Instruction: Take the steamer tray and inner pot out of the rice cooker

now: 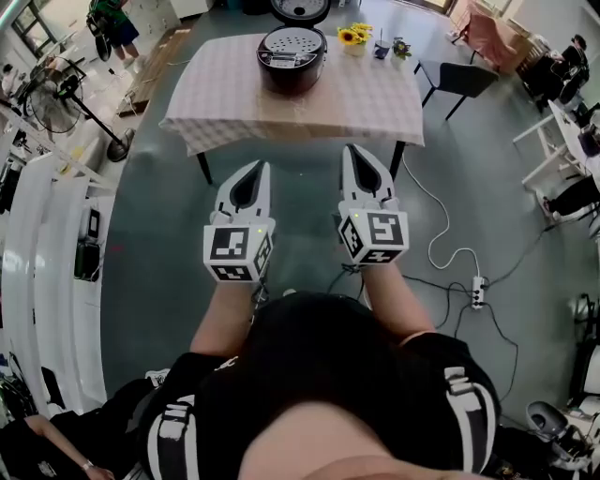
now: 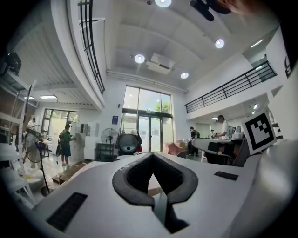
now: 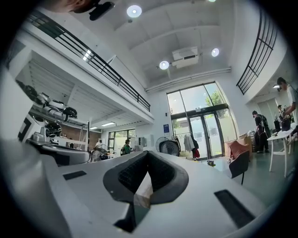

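Note:
The black rice cooker (image 1: pixel 292 58) stands open on the checked table (image 1: pixel 375 103) at the far end, its lid (image 1: pixel 300 8) raised. A pale perforated steamer tray (image 1: pixel 291 42) lies in its top; the inner pot beneath is hidden. My left gripper (image 1: pixel 255 171) and right gripper (image 1: pixel 353 152) are held side by side over the floor, short of the table's near edge, both shut and empty. In the left gripper view the shut left gripper (image 2: pixel 153 156) points level at the cooker's lid (image 2: pixel 128 143). The right gripper (image 3: pixel 146 155) in its own view is shut too.
Sunflowers (image 1: pixel 354 36) and a small cup (image 1: pixel 381 49) stand behind the cooker. A black chair (image 1: pixel 467 77) is right of the table, a floor fan (image 1: pixel 52 103) left. A white cable and power strip (image 1: pixel 478 292) lie on the floor. People stand around the room.

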The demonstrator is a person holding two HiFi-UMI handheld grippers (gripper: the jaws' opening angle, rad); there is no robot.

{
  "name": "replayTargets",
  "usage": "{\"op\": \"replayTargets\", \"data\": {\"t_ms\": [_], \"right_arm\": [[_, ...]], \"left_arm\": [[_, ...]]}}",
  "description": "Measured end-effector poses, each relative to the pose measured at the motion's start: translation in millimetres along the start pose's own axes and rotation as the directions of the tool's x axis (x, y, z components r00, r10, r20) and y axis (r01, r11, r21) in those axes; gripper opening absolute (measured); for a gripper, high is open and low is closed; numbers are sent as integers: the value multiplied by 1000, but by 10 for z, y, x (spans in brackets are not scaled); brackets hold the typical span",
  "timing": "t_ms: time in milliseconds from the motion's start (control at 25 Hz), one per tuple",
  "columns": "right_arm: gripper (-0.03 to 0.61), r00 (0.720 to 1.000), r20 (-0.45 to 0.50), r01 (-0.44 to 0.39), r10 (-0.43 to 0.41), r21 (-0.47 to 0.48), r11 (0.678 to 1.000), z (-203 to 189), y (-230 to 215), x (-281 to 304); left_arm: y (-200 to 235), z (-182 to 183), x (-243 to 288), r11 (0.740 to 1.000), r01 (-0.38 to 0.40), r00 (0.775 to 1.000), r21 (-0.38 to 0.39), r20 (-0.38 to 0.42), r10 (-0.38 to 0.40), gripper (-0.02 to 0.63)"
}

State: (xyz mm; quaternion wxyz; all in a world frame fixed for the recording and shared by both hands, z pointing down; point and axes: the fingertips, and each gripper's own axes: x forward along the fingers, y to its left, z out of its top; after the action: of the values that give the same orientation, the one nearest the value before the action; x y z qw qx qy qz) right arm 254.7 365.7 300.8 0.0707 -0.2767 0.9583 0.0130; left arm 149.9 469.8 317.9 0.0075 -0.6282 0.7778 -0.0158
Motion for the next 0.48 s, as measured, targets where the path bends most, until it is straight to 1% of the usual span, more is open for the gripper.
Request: {"op": "replayTargets", "data": {"t_ms": [200,480], "right_arm": [[-3,1000,-1,20,-20,-8,1000,-28,92,40],[-3,997,-14,70,-70,-10,997,-73,198,1]], "left_arm": [[100,-37,8,999,30,1000,-15,1,-30,3],[227,-151,-60,998,61,998,-1,-22,-61,3]]}}
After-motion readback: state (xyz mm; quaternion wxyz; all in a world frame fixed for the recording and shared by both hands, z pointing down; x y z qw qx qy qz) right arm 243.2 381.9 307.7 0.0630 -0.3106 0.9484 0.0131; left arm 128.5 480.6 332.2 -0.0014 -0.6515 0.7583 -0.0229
